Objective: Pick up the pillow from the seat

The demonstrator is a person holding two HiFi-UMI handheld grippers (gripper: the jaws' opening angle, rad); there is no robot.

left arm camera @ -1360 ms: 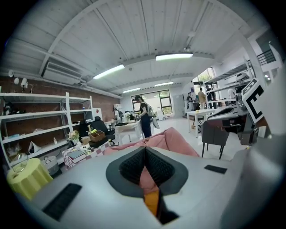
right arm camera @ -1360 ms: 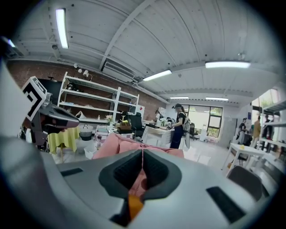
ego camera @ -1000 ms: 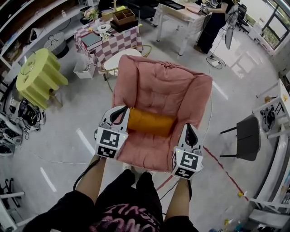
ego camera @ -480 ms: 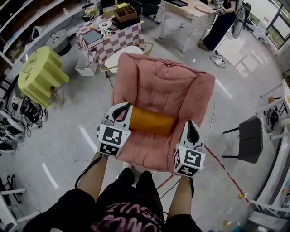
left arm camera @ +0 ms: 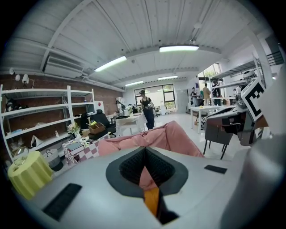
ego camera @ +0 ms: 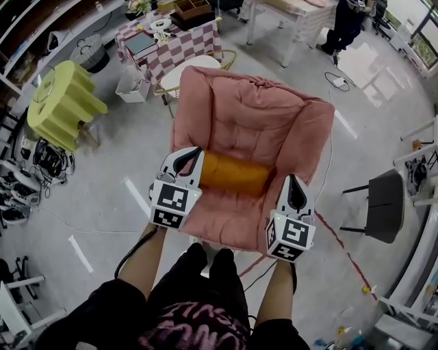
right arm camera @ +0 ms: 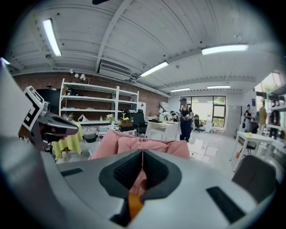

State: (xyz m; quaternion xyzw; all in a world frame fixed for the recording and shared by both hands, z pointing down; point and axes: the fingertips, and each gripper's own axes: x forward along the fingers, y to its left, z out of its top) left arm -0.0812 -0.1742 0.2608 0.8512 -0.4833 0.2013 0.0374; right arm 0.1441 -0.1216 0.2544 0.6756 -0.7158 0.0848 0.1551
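Note:
An orange roll-shaped pillow lies across the seat of a pink padded armchair. My left gripper is at the pillow's left end, shut with nothing in it. At the pillow's right end my right gripper sits by the chair's right arm, also shut and holding nothing. In the left gripper view the shut left gripper points over the chair, with a sliver of the pillow below the jaws. The right gripper view shows the shut right gripper and a bit of the pillow the same way.
A yellow-green draped stool stands at left. A checkered table and a round white table are behind the chair. A dark chair stands at right, red floor tape runs near it, and a person stands far back.
Both grippers have edged forward and slightly down beside the pillow's ends. Both stay shut, and the pillow lies as before on the seat.

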